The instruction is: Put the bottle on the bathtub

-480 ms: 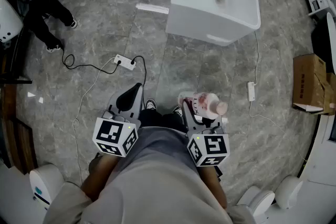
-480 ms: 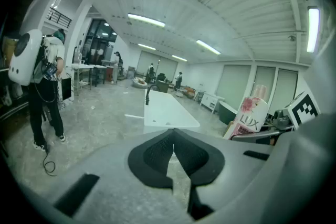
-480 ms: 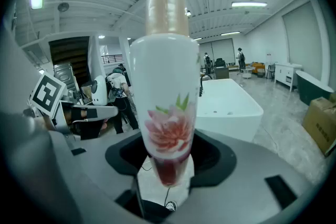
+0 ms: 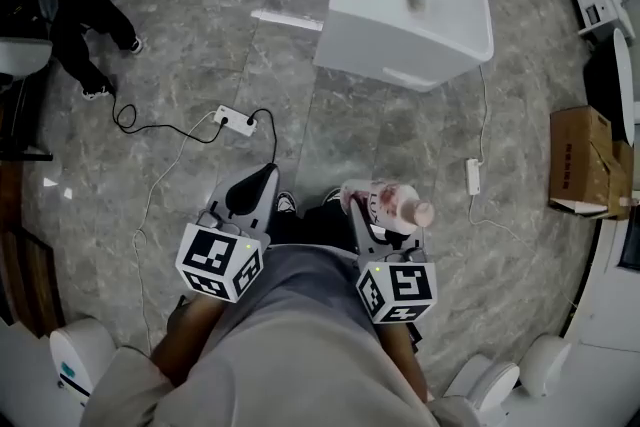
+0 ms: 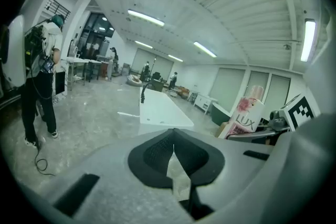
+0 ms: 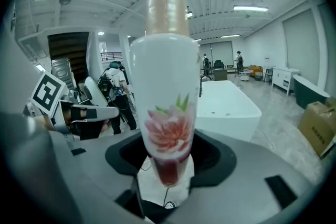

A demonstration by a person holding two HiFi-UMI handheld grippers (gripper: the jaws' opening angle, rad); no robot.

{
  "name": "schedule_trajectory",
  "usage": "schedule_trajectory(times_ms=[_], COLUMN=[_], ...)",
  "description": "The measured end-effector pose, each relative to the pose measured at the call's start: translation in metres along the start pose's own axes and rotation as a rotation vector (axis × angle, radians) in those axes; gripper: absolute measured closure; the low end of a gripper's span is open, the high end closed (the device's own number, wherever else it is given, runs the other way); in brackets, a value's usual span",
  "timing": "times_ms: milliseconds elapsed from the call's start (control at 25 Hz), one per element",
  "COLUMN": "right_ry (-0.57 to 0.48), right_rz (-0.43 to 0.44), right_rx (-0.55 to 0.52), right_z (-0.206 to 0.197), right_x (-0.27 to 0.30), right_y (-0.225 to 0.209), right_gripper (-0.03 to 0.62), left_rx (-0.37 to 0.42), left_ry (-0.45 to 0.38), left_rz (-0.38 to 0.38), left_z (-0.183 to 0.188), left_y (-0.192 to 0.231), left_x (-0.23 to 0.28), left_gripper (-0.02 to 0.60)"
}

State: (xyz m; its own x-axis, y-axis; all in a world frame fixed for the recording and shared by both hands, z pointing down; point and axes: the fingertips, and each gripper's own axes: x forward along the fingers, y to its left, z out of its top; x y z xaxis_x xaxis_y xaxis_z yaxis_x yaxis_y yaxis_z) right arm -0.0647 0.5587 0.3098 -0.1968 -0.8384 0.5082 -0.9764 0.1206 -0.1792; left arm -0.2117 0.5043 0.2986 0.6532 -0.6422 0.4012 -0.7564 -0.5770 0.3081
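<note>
The right gripper [image 4: 372, 224] is clamped on the bottle [image 4: 388, 199], the left gripper [image 4: 252, 189] has its jaws together with nothing between, and the bathtub [image 4: 392, 53] stands well apart.

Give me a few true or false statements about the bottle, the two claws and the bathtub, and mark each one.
1. The right claw grips the bottle, well apart from the bathtub. True.
2. The left claw holds a second bottle. False: it is shut with nothing in it.
3. A cardboard box stands on the floor, right of the bathtub in the head view. True.
4. The power strip lies inside the bathtub. False: it lies on the floor.
</note>
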Motion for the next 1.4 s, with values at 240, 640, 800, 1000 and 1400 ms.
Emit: schedule_trajectory(times_ms=[240,640,800,1000,1400], right_ry=[0.007,0.006,0.020,0.025,0.010], right_rz=[-0.005,0.017,0.054,0.089,0.167], right_rx=[0.004,0.048,0.066,0.084,0.076], right_z=[0.007,0.031,0.043,0.066,0.134], right_x=[0.004,0.050,0.078,0.121,0.201], right_y=[-0.003,-0.043,-0.061,-0.095,-0.174], right_gripper=[0.365,0.364,0.364,0.364,0.364], left_rx=[-0.002,0.001,0.002,0.017,0.043], left_ry=[0.009,0.025,0.049,0.079,0.050], left_rz=[-0.011,-0.002,0.000,0.009,0.073], left_z=[0.005,0.024,0.034,0.056,0.128], left_y=[0.004,0.013,0.015,0.019,0.021], left_x=[0.003,0.052,0.083,0.134,0.235], left_gripper=[0.575,0.575,0.575,0.575,0.575])
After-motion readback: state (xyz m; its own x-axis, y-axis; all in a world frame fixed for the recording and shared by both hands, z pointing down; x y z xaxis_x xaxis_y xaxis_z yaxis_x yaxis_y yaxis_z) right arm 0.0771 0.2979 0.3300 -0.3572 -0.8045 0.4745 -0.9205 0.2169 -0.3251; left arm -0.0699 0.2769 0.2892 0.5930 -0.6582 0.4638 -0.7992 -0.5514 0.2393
